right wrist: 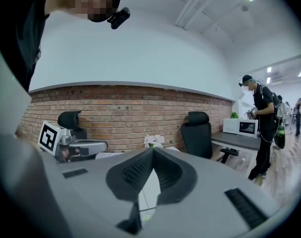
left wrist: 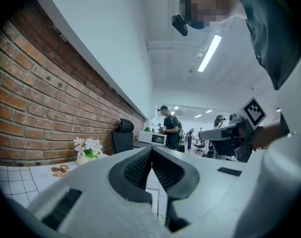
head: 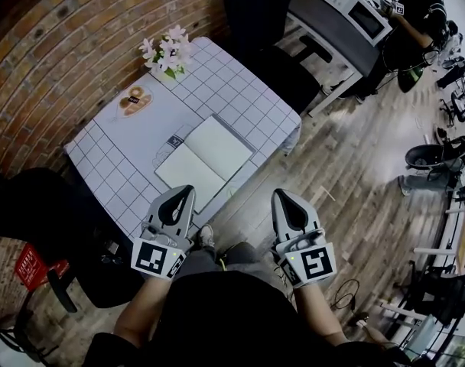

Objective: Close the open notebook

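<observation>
Approach stage, as judged: nothing on the desk (head: 102,159) is touched and the notebook (head: 204,161) is not yet closed. The notebook is seen at the centre of the head view, lying flat and open near the desk's lower-right edge. It is set on a diagonal, with two blank white pages showing and a dark cover edge visible along its upper-right side. The left tool (head: 188,192) is held in the lower centre of the frame, its tip just below the notebook's lower corner; whether it stands over the desk or short of it cannot be told. In the left gripper view its jaws are seen pressed together with nothing between them. The right tool (head: 279,195) is held to the right of it, over the wooden floor (head: 347,167) and clear of the desk; its jaws are likewise closed on nothing. A pot of pale flowers (head: 165,52) and a small dish (head: 134,100) are noted at the upper left of the desk, well apart from the notebook. For the next move, one tool would probably be brought to an outer page edge. Either a closed tip is slid beneath the cover, or the jaws are parted to pinch it. That half is then swung over the fold onto the other, while the second tool may be needed to steady the book.
</observation>
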`<state>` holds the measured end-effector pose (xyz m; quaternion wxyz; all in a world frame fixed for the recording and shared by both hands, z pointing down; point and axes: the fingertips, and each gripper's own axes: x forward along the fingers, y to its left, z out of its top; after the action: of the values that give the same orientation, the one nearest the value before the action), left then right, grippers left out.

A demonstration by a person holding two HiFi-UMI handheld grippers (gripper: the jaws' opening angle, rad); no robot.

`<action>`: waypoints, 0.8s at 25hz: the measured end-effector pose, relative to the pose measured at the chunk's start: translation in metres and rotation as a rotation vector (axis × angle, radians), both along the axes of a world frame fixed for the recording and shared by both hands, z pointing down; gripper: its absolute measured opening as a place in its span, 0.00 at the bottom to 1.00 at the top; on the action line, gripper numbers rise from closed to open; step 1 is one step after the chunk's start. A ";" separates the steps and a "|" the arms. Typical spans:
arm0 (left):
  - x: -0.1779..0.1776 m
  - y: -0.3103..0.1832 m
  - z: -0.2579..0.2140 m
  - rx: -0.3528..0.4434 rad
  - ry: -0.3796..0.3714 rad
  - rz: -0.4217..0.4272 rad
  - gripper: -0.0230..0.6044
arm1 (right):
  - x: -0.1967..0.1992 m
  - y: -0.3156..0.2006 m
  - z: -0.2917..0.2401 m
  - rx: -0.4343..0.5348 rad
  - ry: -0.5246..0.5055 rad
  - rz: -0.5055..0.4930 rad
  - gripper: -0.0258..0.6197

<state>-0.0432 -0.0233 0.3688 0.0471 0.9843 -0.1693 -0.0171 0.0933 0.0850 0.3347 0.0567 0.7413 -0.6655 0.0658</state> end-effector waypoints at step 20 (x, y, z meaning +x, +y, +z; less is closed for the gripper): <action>0.017 -0.023 -0.003 -0.012 -0.047 -0.277 0.08 | 0.064 -0.075 0.025 -0.008 -0.162 -0.232 0.06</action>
<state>-0.0260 -0.0460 0.3662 0.0461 0.9513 -0.3047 0.0006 0.1570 0.0103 0.3595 0.0128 0.6513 -0.7490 0.1209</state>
